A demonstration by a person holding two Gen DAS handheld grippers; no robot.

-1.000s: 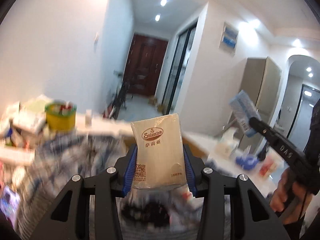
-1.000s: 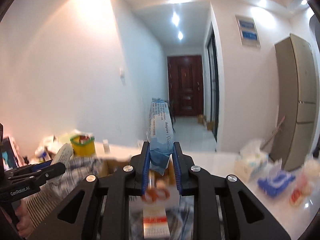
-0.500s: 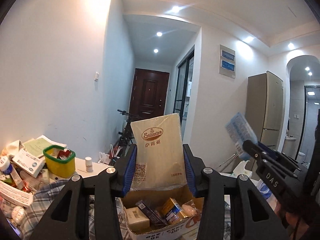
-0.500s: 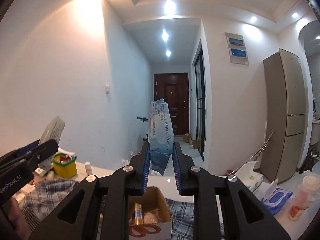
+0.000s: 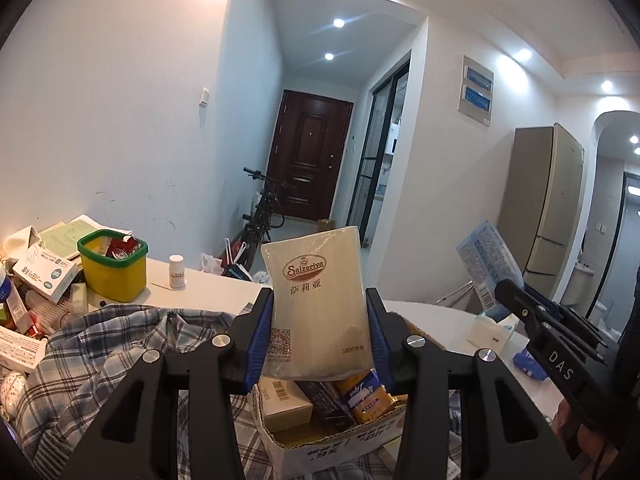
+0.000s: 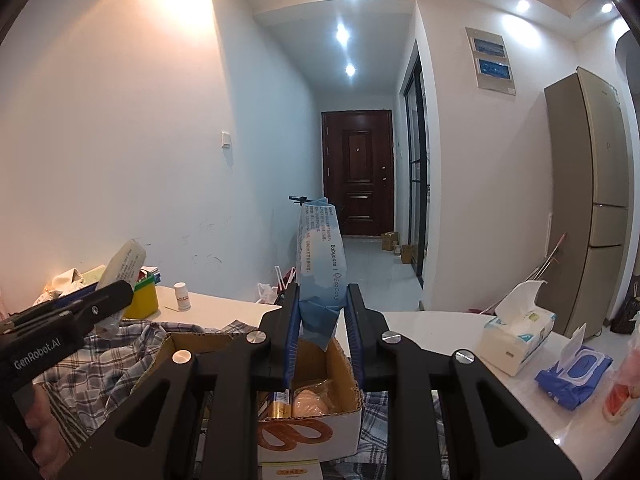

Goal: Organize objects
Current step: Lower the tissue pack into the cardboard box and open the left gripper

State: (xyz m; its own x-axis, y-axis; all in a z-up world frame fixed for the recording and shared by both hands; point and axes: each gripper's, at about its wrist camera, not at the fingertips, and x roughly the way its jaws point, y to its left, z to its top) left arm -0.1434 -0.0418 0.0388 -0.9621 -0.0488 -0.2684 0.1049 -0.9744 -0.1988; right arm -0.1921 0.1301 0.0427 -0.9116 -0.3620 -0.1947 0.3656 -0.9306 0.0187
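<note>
The left gripper (image 5: 320,334) has its fingers clamped on a cream packet (image 5: 318,304) marked "Saizeriya" (QR code at its lower corner), held above the cardboard box (image 5: 336,446). The right gripper (image 6: 322,320) pinches a blue "Babycare" pack (image 6: 320,264) over the same box on the surface (image 6: 420,326).

1. Ahead of me a dark brown door (image 6: 357,172) closes the end of the hallway.
2. A bicycle (image 5: 262,208) leans against the left hallway wall.
3. To my right stands a tall beige fridge (image 6: 586,200).
4. A grey panel with two blue displays (image 6: 491,60) hangs high on the right wall.
5. A white light switch (image 6: 226,139) sits on the left wall.
6. Small cardboard boxes (image 6: 394,242) rest on the hallway floor near the door.
7. Round ceiling lights (image 5: 338,23) glow above the hallway.
8. A dark-framed glass door (image 5: 374,160) lines the hallway's right side.
</note>
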